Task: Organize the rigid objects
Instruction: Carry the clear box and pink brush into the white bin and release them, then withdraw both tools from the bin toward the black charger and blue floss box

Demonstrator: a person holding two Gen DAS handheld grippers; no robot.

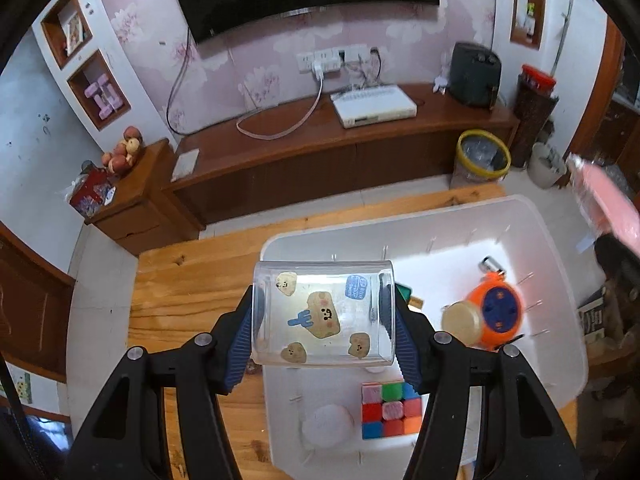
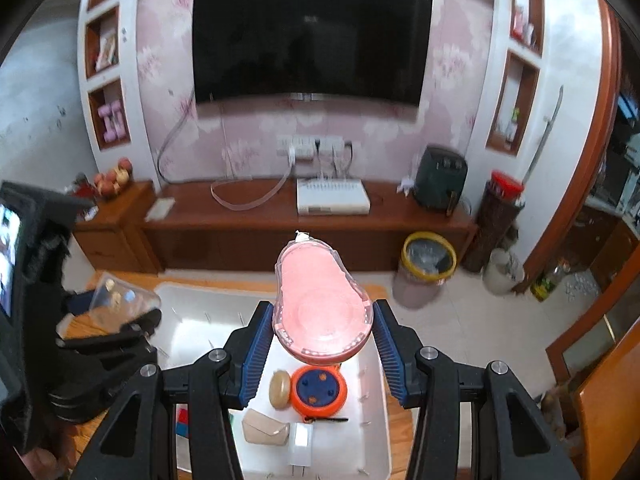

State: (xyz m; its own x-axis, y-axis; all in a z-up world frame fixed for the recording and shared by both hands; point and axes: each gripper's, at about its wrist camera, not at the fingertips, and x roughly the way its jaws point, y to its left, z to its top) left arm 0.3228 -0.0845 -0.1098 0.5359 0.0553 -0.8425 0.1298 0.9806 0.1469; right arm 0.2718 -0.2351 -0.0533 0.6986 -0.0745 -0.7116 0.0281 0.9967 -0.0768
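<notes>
My left gripper is shut on a clear plastic cup with cartoon stickers, held on its side above the left part of the white bin. My right gripper is shut on a pink item in a clear pear-shaped blister pack, held above the white bin. In the bin lie an orange and blue round reel, a tan round tin, a colour cube and a white round object. The right wrist view also shows the reel and a beige pouch.
The bin sits on a wooden table. Beyond are a TV cabinet with a white box, a yellow-rimmed waste bin, a side cabinet with fruit and a wall TV.
</notes>
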